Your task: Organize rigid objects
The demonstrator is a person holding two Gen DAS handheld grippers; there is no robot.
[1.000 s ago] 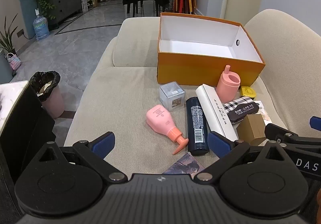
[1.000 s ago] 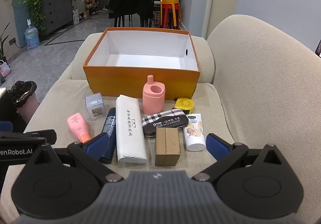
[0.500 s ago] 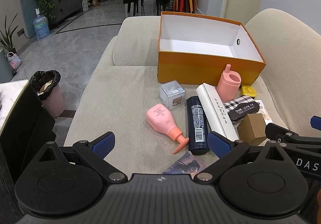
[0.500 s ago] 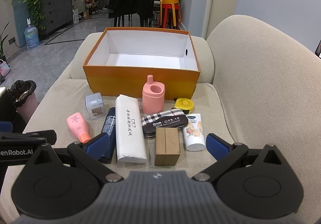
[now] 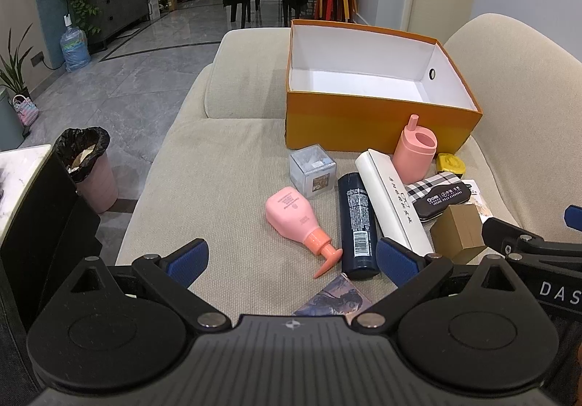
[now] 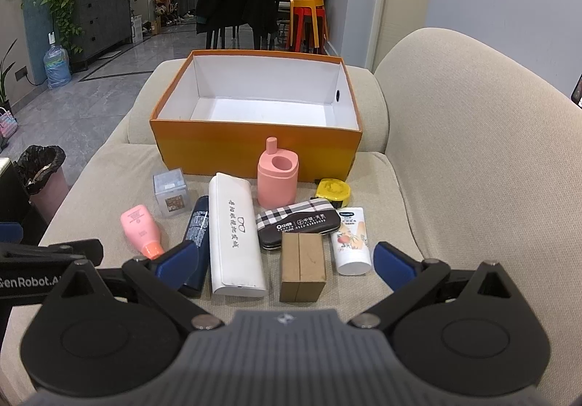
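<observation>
**Both grippers hanging over the sofa, nothing picked yet**

Right gripper (image 6: 283,260) is hovering low over the near end of the sofa seat (image 6: 400,209), jaws spread wide, nothing between them. A brown block (image 6: 302,266) is lying just ahead of its gap, with a white tube (image 6: 352,240) beside it toward the right finger and a long white case (image 6: 234,238) toward the left.

Left gripper (image 5: 291,258) is hanging alongside, jaws likewise wide apart and empty. A pink pump bottle (image 5: 296,218) is lying on its side just ahead, a dark can (image 5: 357,220) next to it, and a printed card (image 5: 333,298) close under the fingers.

Further out: a plaid case (image 6: 298,222), a clear cube (image 6: 171,191), an upright pink cup (image 6: 277,179), a yellow tape measure (image 6: 333,191). Behind them all, the orange box (image 6: 254,151) is sitting open and empty.

Reading: sorting is at the very start, the first grasp pending. Next move probably calls for lowering one gripper over a near item, closing across its narrow sides, then carrying it over the box wall.
</observation>
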